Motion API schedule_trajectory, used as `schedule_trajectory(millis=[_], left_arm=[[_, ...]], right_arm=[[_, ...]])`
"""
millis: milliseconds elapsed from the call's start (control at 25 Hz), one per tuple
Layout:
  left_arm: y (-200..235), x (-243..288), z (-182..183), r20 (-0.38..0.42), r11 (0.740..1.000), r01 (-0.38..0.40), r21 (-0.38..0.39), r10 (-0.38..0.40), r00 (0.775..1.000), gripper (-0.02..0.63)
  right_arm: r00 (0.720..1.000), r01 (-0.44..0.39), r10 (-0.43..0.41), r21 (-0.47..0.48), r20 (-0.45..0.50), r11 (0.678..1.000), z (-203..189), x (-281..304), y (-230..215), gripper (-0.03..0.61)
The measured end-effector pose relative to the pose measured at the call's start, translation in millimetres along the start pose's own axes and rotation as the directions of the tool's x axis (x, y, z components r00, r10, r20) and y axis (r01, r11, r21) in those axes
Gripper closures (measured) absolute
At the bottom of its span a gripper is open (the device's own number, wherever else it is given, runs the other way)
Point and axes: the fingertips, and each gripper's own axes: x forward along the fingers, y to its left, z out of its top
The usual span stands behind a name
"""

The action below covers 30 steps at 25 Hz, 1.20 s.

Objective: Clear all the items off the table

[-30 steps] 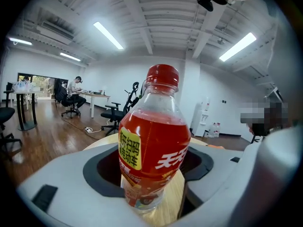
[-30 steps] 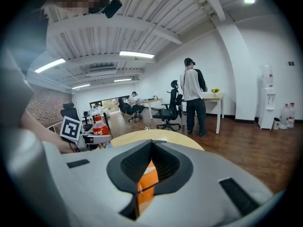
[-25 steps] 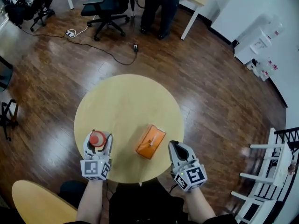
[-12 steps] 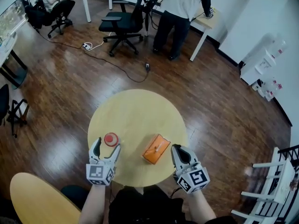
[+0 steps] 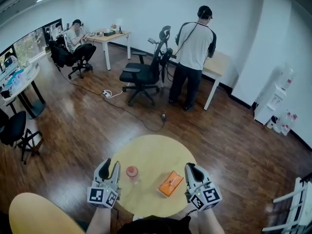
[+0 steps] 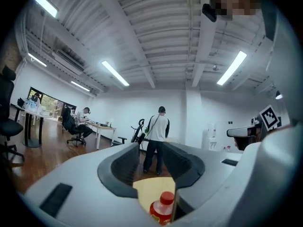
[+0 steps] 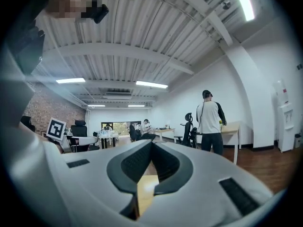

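A small bottle with a red cap stands on the round yellow table, left of centre. It also shows low between the left jaws, beyond them, as the bottle. An orange flat pack lies to its right. My left gripper hovers at the table's near left edge, just left of the bottle and apart from it. Its jaws are closing with a gap still between them and nothing pressed. My right gripper is at the near right edge beside the pack, its fingertips together, holding nothing.
A person stands at a desk behind an office chair, and a cable runs across the wooden floor. Another yellow round top sits at the near left. A white rack stands at the right.
The left gripper had the bottle between its jaws, opened, and drew back to the left of it. The head view has lifted, so the table sits lower and smaller.
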Motion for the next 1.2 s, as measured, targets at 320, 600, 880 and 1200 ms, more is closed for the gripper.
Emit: schedule_trajectory(millis=[320,600,880,1200], left_arm=[[3.3,-34.5,14.4,0.050,0.998,-0.045,-0.042,0.047,0.998,0.606],[2.7,-46.9,11.1,0.051,0.998,-0.043,-0.051,0.045,0.998,0.606],[2.3,-53.2,11.9,0.056,0.998,-0.044,-0.046,0.047,0.997,0.606],[-1.4,-55.0,10.4,0.048,0.999,-0.027,-0.041,0.029,0.998,0.606]], right_arm=[[0.989,0.053,-0.053,0.004,0.135,0.999,15.1,-29.5,-5.4,0.574],[0.981,0.096,-0.098,0.021,0.165,0.995,13.4,-36.0,-6.3,0.577],[0.981,0.096,-0.096,0.011,0.169,0.995,16.8,-37.3,-6.5,0.577],[0.979,0.126,-0.123,-0.004,0.159,0.992,14.4,-45.5,-12.2,0.577]])
